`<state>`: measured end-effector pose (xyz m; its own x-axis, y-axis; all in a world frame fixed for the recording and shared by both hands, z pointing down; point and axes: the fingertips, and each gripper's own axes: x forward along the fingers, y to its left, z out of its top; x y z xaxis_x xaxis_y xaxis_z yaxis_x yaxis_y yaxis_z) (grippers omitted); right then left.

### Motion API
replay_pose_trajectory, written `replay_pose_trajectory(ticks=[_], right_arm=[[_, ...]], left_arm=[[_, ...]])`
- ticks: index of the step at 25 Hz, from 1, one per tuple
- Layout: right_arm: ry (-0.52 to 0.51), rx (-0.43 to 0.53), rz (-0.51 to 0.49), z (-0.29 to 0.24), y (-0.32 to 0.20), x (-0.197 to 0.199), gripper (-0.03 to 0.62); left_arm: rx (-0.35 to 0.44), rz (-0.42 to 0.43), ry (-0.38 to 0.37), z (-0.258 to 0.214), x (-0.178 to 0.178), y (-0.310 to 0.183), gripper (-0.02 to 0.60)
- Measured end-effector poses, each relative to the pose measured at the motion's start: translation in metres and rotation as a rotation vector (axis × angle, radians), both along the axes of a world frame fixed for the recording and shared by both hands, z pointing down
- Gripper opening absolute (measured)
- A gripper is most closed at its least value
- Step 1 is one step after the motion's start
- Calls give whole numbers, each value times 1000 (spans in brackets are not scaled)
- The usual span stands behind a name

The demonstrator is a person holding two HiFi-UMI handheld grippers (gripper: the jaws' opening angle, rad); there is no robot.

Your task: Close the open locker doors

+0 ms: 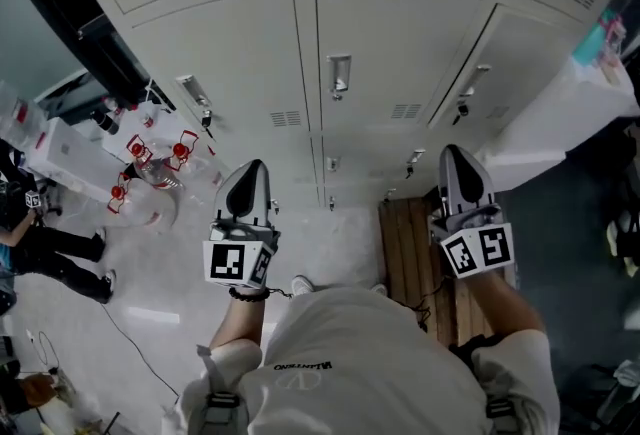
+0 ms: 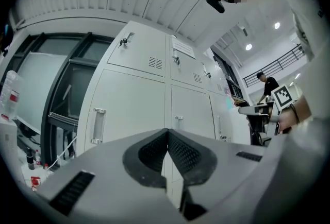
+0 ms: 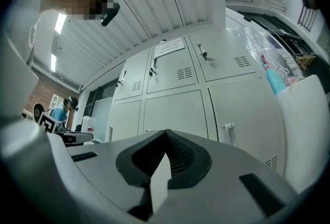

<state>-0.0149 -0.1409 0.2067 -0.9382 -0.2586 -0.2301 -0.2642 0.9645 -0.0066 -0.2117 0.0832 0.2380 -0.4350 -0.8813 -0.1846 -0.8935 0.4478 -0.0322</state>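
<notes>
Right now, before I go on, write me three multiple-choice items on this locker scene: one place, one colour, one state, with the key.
1. Where is the brown slatted wooden platform?
A. On top of the cabinets
B. On the floor below the right claw
C. Hung on a door

2. What colour are the vented metal locker doors?
A. Red
B. Dark blue
C. Pale grey

3. How do the left claw and the right claw stand?
A. Both shut, empty
B. Both wide open
C. Each gripping a handle

Key: 1 B, the head view shows it on the floor under that claw. 2 C, every door is pale grey. 3 A, each gripper view shows the jaws together with nothing between.
</notes>
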Motion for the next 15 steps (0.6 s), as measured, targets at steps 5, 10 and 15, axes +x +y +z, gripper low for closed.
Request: replay_pose_trajectory(ticks=[5,10,15], right_arm=[[0,4,-2,-4,2,2,8],[14,7,-15,0,4,0,8],[12,5,-13,-1,2,0,8]], left_arm=[[7,11,0,-2,5,-8,3],[5,16,-4,-1,7,-11,5],[-2,10,-3,-1,9,-10,3]])
